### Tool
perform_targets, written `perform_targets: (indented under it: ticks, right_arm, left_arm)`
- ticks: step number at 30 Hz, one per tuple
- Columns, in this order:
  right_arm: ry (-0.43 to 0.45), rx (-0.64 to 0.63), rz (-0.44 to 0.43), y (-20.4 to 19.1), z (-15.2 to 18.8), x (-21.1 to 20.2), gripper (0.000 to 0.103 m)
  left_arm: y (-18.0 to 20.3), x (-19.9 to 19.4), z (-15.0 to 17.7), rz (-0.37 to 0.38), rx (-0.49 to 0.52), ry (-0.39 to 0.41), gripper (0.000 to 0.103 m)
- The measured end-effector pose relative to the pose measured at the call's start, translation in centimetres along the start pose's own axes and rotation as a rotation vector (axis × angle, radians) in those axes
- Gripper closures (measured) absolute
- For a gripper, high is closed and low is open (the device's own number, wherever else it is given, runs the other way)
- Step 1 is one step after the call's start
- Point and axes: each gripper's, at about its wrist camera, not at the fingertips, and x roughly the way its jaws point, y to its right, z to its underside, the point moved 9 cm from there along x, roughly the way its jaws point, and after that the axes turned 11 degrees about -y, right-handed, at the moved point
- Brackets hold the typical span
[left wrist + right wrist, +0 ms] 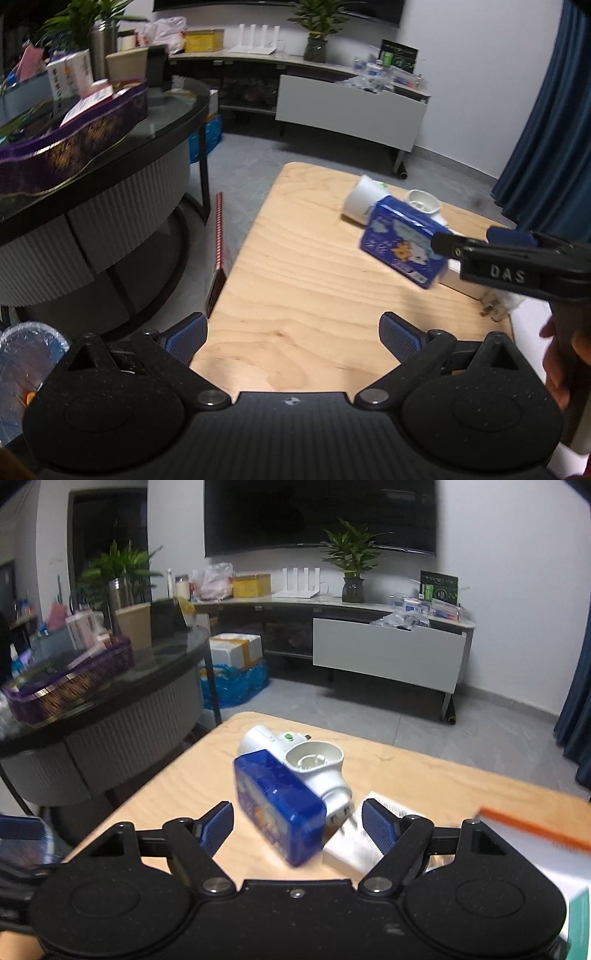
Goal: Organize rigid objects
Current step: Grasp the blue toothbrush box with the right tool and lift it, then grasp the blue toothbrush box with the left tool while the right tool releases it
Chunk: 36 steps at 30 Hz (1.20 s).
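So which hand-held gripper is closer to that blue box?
The right hand-held gripper: the blue box sits between its open fingers. The left hand-held gripper hangs open over bare wooden table, well short of it.

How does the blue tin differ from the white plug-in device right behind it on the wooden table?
The blue tin is boxy with cartoon print; the white plug-in device is plain, rounded, with a green button and an open round socket. The tin sits nearer the open right gripper, tilted on one edge; the device lies behind it. Both sit on the wooden table, ungripped.
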Motion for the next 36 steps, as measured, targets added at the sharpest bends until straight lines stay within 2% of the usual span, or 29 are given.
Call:
perform_targets:
  ticks: [2, 4, 6, 9, 10, 11, 12, 15, 16, 17, 18, 19, 25, 28, 31, 34, 36]
  right_arm:
    - [-0.02, -0.03, -0.017, -0.5, -0.3, 1.2, 0.013]
    - [-0.041, -0.06, -0.009, -0.9, -0.3, 2.4, 0.018]
    - [-0.058, -0.081, -0.002, -1.3, -0.2, 3.3, 0.041]
    - [-0.091, -0.034, -0.044, -1.5, 0.0, 4.1, 0.051]
    - [-0.101, 0.001, -0.08, -1.6, 0.1, 4.2, 0.055]
    - [-0.122, 0.057, -0.114, -1.4, 0.2, 4.3, 0.063]
    - [-0.139, 0.134, -0.142, -1.0, 0.4, 4.3, 0.063]
    - [-0.209, 0.448, -0.383, 0.1, 1.6, 3.9, 0.063]
    - [-0.222, 0.52, -0.424, 0.5, 2.1, 3.7, 0.062]
    - [-0.236, 0.563, -0.416, 1.0, 2.8, 3.4, 0.052]
    - [-0.246, 0.584, -0.388, 1.4, 3.5, 3.0, 0.021]
    - [-0.241, 0.593, -0.347, 2.0, 4.0, 2.4, 0.015]
    - [-0.079, 0.436, -0.144, 4.0, 5.0, -3.7, 0.016]
    - [-0.043, 0.376, -0.005, 5.3, 5.9, -5.7, 0.016]
    - [-0.033, 0.354, 0.045, 6.4, 6.8, -6.8, 0.016]
    - [-0.029, 0.369, 0.057, 7.6, 7.4, -7.4, 0.016]
    - [-0.029, 0.365, 0.069, 8.0, 7.8, -7.5, 0.016]
  left_arm:
    - [-0.4, 0.3, 0.0, 0.002, -0.008, -0.006, 0.001]
    - [-0.8, 0.5, 0.0, -0.002, -0.013, -0.007, 0.001]
    - [-1.0, 0.6, -0.1, -0.004, -0.02, -0.009, 0.001]
    - [-1.3, 0.7, -0.1, -0.007, -0.026, -0.007, 0.001]
    - [-1.4, 0.7, -0.1, -0.007, -0.029, -0.008, 0.001]
    - [-1.4, 0.8, -0.1, -0.008, -0.031, -0.009, 0.001]
    - [-1.3, 0.7, 0.0, -0.009, -0.032, -0.009, 0.001]
    - [-1.4, 0.5, -0.2, -0.007, -0.041, -0.002, 0.001]
    - [-1.4, 0.5, -0.3, -0.006, -0.043, 0.0, 0.001]
    - [-1.3, 0.4, -0.3, -0.006, -0.044, 0.001, 0.001]
    - [-1.2, 0.5, -0.4, -0.005, -0.045, 0.001, 0.001]
    - [-1.1, 0.5, -0.4, -0.003, -0.044, 0.002, 0.001]
    - [1.2, 1.3, -1.0, 0.042, -0.031, 0.0, 0.001]
    - [3.7, 2.4, -1.7, 0.068, -0.01, -0.002, 0.0]
    - [6.3, 3.7, -2.5, 0.082, 0.009, 0.0, 0.0]
    - [8.3, 5.3, -3.0, 0.058, 0.024, 0.005, 0.0]
    - [9.3, 6.6, -3.2, 0.013, 0.044, -0.003, 0.0]
